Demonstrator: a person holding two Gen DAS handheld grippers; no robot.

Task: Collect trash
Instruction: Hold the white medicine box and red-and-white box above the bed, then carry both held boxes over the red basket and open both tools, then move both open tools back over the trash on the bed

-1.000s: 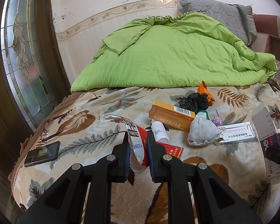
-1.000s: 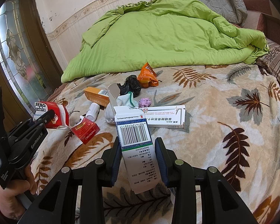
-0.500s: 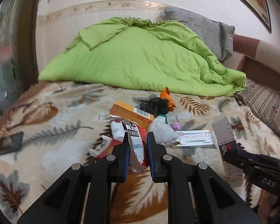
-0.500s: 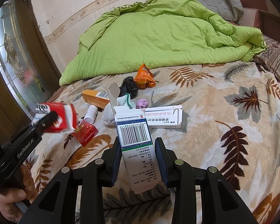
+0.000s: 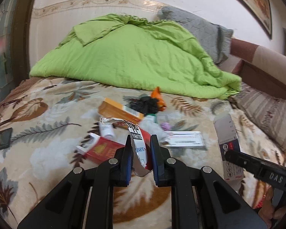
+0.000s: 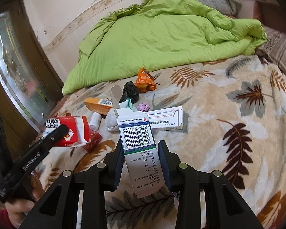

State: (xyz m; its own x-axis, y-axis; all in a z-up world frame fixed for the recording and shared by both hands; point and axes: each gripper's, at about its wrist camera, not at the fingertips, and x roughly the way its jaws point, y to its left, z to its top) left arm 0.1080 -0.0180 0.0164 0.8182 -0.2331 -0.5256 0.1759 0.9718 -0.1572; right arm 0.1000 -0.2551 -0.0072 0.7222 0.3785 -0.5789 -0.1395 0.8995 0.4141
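My left gripper [image 5: 141,148] is shut on a crumpled red and white wrapper [image 5: 138,143] and holds it above the bed; the wrapper also shows in the right wrist view [image 6: 66,131]. My right gripper [image 6: 141,152] is shut on a white medicine box with a barcode [image 6: 137,139], also seen at the right of the left wrist view [image 5: 228,143]. More trash lies on the leaf-patterned blanket: an orange box [image 6: 98,104], a small white bottle [image 6: 95,121], a red box [image 5: 102,150], a white wad [image 6: 111,119], a black bag [image 6: 129,93], an orange packet [image 6: 145,81], a purple ball [image 6: 144,106] and a flat white box [image 6: 165,119].
A green quilt [image 5: 133,57] is heaped across the back of the bed, with a grey pillow [image 5: 200,32] behind it. A dark phone [image 5: 0,140] lies at the bed's left edge. A glass door [image 6: 15,72] stands to the left. Striped bedding [image 5: 265,112] is at the right.
My left gripper has swung to the right with the wrapper, so the phone now sits at the far left. My right gripper has lifted slightly with the medicine box still in it.
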